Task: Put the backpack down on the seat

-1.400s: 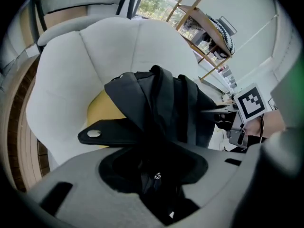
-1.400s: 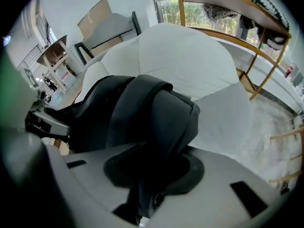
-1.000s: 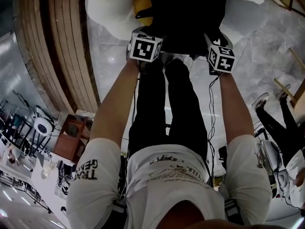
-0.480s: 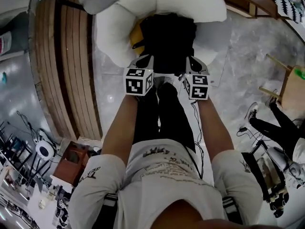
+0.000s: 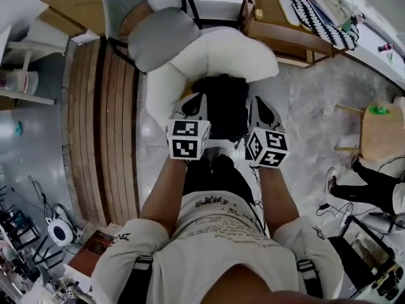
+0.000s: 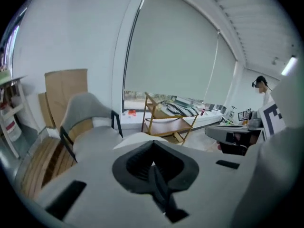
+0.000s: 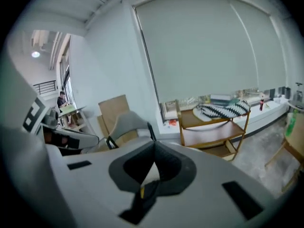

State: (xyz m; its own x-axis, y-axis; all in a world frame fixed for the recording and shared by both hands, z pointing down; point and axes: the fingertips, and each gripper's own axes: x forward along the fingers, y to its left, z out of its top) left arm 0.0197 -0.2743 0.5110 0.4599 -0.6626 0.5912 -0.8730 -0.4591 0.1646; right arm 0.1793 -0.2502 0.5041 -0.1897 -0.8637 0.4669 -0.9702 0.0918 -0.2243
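Observation:
A black backpack (image 5: 221,103) hangs at the front edge of the white cushioned seat (image 5: 218,56) in the head view. My left gripper (image 5: 196,103) is at its left side and my right gripper (image 5: 259,106) at its right side. In the left gripper view the jaws (image 6: 153,146) are shut with a black strap (image 6: 160,190) pinched between them. The right gripper view shows the same: jaws (image 7: 154,148) shut on a black strap (image 7: 145,196) with a small yellow bit beside it. The backpack's lower part is hidden behind the marker cubes.
A grey chair (image 5: 158,37) stands against the white seat's back left. A wooden shelf unit (image 5: 285,27) with a striped cloth is at the back right. Wooden slats (image 5: 95,125) run along the left. A small wooden stool (image 5: 380,128) and another person's legs (image 5: 373,185) are at the right.
The head view has pulled back and risen, so the whole white seat and the grey chair now show. Both grippers have kept to the backpack's sides and drawn closer together.

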